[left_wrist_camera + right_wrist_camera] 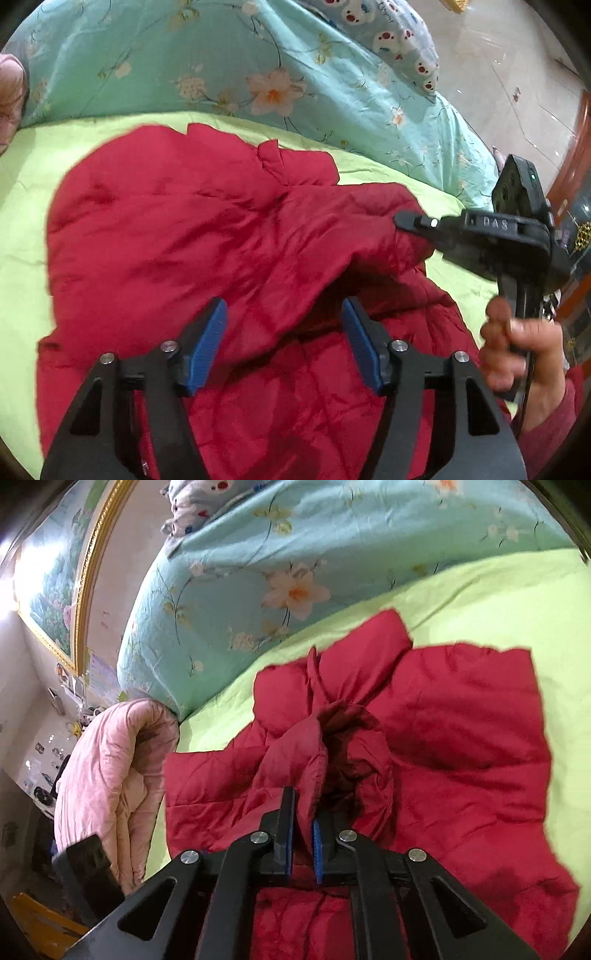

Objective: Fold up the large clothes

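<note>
2 blue-padded jaws of the left gripper [284,347] stand wide apart in the left wrist view, hovering over a red quilted jacket [192,236] with nothing pinched between them. The jacket lies spread and rumpled on a lime-green bedsheet [22,206], which covers the bed in front of a rolled turquoise floral quilt [229,62]. A pillow with a cartoon print [402,33] rests on top of that quilt at the upper right. On the right side of this view the right gripper [406,221] comes in sideways, its tip pressed into a raised fold of the jacket, and the person's right hand [517,350] grips its handle below, a dark red sleeve [554,417] at the wrist. In the right wrist view, the right gripper [303,819] is closed narrowly on a bunched ridge of the red quilted jacket [461,716], the cloth squeezed between its blue pads [317,849]. The jacket sits on the lime-green bedsheet [480,590], with the turquoise floral quilt [295,535] behind it. A folded pink quilted garment [110,775] lies at the left edge of the bed, just beside the jacket. A gold-framed landscape painting [55,583] hangs on the wall at the far left.
</note>
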`<state>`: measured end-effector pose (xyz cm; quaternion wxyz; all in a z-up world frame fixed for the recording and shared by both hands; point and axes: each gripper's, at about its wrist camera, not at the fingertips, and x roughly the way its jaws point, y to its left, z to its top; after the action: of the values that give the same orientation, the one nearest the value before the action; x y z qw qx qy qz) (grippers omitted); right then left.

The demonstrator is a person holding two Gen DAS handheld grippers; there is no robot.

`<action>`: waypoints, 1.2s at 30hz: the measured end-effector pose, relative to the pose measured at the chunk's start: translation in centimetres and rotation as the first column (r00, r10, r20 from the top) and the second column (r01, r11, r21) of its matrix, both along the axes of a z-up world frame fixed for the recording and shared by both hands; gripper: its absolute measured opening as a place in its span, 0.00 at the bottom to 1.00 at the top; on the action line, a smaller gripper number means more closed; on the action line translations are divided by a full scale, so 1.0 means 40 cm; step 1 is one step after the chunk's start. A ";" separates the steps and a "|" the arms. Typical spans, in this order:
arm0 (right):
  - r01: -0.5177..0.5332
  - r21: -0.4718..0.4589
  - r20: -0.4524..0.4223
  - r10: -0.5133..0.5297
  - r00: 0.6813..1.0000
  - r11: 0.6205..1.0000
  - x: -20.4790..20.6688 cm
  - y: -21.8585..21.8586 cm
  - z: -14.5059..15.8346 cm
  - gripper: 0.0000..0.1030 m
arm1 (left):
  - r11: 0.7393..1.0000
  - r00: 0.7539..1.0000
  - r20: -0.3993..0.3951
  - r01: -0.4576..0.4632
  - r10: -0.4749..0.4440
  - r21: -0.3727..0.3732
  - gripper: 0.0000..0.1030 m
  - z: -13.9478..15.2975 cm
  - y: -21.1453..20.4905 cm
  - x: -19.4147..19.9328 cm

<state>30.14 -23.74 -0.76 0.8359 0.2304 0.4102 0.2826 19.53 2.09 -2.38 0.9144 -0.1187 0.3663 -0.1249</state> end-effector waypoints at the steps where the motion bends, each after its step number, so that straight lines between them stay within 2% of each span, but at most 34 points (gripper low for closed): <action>1: 0.008 -0.009 0.009 -0.008 1.000 1.000 0.000 -0.008 0.007 0.07 | 1.000 1.000 0.004 -0.009 0.009 -0.001 0.62 0.005 0.012 -0.005; 4: 0.035 -0.051 0.049 -0.032 0.998 0.998 -0.004 -0.036 0.038 0.07 | 0.998 0.998 0.019 -0.062 0.062 -0.009 0.62 0.021 0.058 0.000; 8: 0.050 -0.113 0.104 -0.038 0.994 0.992 -0.023 -0.059 0.078 0.07 | 0.982 0.982 0.013 -0.191 0.191 0.014 0.62 0.032 0.125 0.036; 10: 0.056 -0.144 0.154 -0.033 0.988 0.988 -0.042 -0.067 0.105 0.07 | 0.975 0.975 0.011 -0.223 0.223 0.015 0.62 0.030 0.150 0.053; 14: 0.079 -0.142 0.219 -0.046 0.975 0.987 -0.068 -0.101 0.139 0.06 | 0.966 0.967 0.009 -0.257 0.256 0.035 0.62 0.004 0.177 0.096; 17: 0.116 -0.212 0.212 -0.071 0.975 0.970 -0.058 -0.118 0.113 0.03 | 0.968 0.969 -0.007 -0.245 0.245 0.049 0.61 -0.026 0.175 0.116; 22: 0.123 -0.296 0.085 -0.102 0.991 0.947 -0.025 -0.133 -0.008 0.03 | 0.975 0.978 -0.033 -0.203 0.206 0.092 0.61 -0.064 0.148 0.132; 25: 0.111 -0.325 0.050 -0.100 0.994 0.939 -0.023 -0.128 -0.041 0.03 | 0.977 0.980 -0.053 -0.185 0.192 0.108 0.61 -0.077 0.140 0.139; 27: 0.109 -0.334 0.041 -0.102 0.994 0.936 -0.026 -0.127 -0.040 0.03 | 0.978 0.981 -0.055 -0.178 0.185 0.112 0.61 -0.080 0.139 0.136; 29: 0.121 -0.328 0.038 -0.115 0.993 0.937 -0.030 -0.128 -0.021 0.09 | 0.979 0.982 -0.057 -0.170 0.177 0.111 0.61 -0.079 0.141 0.134; 33: 0.178 -0.316 0.139 -0.140 0.980 0.932 -0.042 -0.107 0.069 0.14 | 0.980 0.984 -0.060 -0.162 0.170 0.119 0.61 -0.079 0.141 0.133; 35: 0.172 -0.306 0.161 -0.127 0.979 0.936 -0.030 -0.083 0.097 0.18 | 0.979 0.984 -0.062 -0.159 0.168 0.128 0.61 -0.080 0.138 0.137; 36: 0.180 -0.311 0.176 -0.130 0.976 0.933 -0.021 -0.068 0.108 0.24 | 0.979 0.984 -0.064 -0.158 0.167 0.129 0.61 -0.080 0.137 0.138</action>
<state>29.32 -26.48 3.55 0.9110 0.0990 0.3666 0.1609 25.06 7.56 -5.59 0.9129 -0.0960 0.3961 -0.0225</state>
